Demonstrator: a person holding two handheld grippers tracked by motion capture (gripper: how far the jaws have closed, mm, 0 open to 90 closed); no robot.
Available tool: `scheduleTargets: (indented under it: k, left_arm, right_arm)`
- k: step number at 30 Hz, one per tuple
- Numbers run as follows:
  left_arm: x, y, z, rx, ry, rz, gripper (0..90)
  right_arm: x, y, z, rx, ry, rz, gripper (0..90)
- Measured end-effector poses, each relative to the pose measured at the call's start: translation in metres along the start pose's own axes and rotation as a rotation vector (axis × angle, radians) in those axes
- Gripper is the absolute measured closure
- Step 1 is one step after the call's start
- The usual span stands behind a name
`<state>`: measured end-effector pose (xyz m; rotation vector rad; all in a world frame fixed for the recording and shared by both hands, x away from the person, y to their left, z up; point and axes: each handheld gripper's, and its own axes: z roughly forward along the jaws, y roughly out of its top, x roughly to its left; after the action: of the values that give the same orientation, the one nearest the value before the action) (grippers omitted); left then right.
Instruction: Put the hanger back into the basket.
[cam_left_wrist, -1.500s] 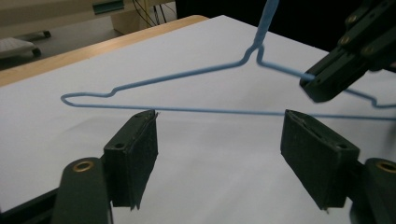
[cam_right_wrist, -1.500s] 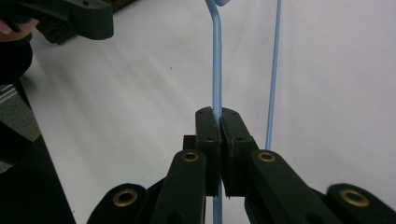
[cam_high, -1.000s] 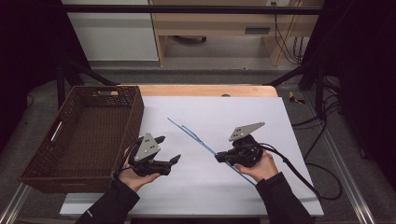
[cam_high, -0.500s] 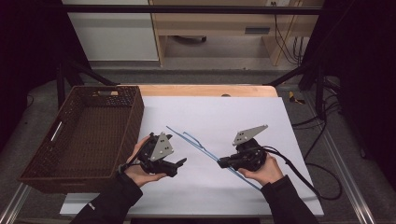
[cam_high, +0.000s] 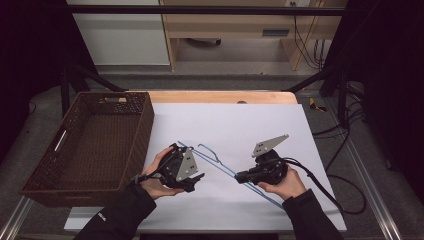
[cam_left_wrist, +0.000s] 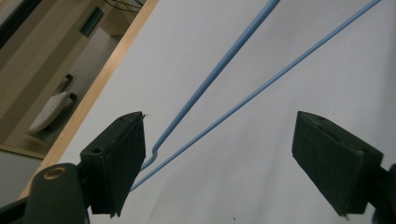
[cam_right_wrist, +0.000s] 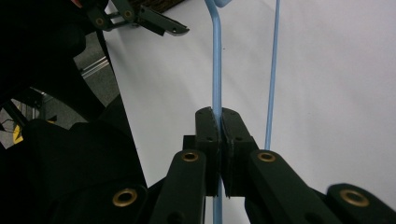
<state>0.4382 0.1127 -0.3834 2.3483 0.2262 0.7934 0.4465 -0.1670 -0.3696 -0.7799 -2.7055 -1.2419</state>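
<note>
Blue wire hanger (cam_high: 225, 167) lies flat on white table cover (cam_high: 240, 125), near centre, right of brown wicker basket (cam_high: 90, 145). Right gripper (cam_high: 239, 176) pinches one thin rod of hanger, jaws pressed tight on it (cam_right_wrist: 217, 70). Left gripper (cam_high: 197, 181) hovers just left of hanger's far end, jaws spread wide, just been closing slightly, two rods (cam_left_wrist: 224, 88) ahead, nothing gripped. Hanger looks light, stiff yet springy, slick; likely best held on straight rod, away from hook.
</note>
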Motion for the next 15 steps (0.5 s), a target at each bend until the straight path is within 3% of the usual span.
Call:
scheduleTargets:
  k: [9, 15]
  left_arm:
    - [-0.006, 0.001, 0.011, 0.027, 0.032, 0.108, 27.7]
    - [-0.006, 0.001, 0.015, 0.038, 0.059, 0.152, 43.6]
  right_arm:
    - [-0.002, -0.005, 0.002, 0.008, 0.030, 0.017, 87.7]
    - [-0.001, -0.005, 0.003, 0.008, 0.048, 0.015, 87.7]
